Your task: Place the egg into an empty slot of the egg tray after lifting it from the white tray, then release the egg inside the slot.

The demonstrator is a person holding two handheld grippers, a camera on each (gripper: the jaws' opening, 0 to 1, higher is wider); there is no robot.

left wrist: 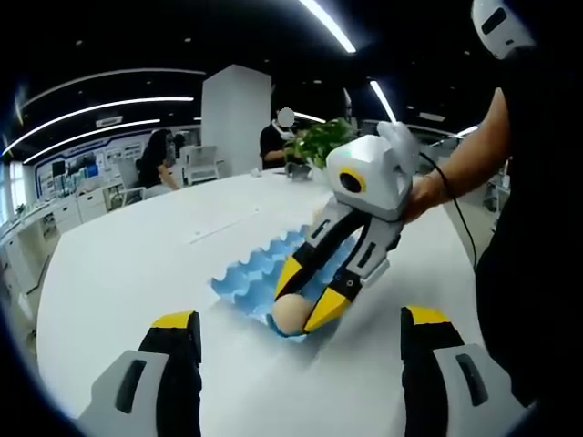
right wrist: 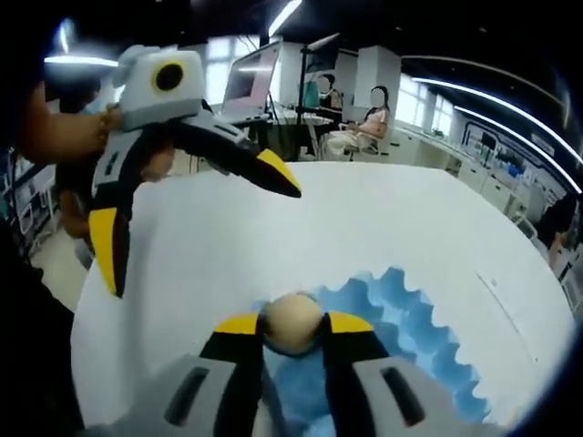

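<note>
A pale tan egg [right wrist: 293, 323] sits pinched between the yellow tips of my right gripper [right wrist: 294, 325], which is shut on it. In the left gripper view the right gripper [left wrist: 310, 296] reaches in from the right and holds the egg [left wrist: 289, 314] at the near corner of the blue egg tray [left wrist: 260, 273], low over a slot. Whether the egg touches the tray I cannot tell. The tray [right wrist: 414, 314] lies on the white table, and the slots I can see hold nothing. My left gripper [left wrist: 299, 320] stands open and bare just short of the tray, and also shows wide open [right wrist: 196, 223].
The round white table [left wrist: 127, 264] spreads wide around the tray. A potted plant [left wrist: 319, 141] stands at its far edge. Seated people [right wrist: 364, 123] and desks are in the background. The person's arm [left wrist: 465, 159] holds the right gripper.
</note>
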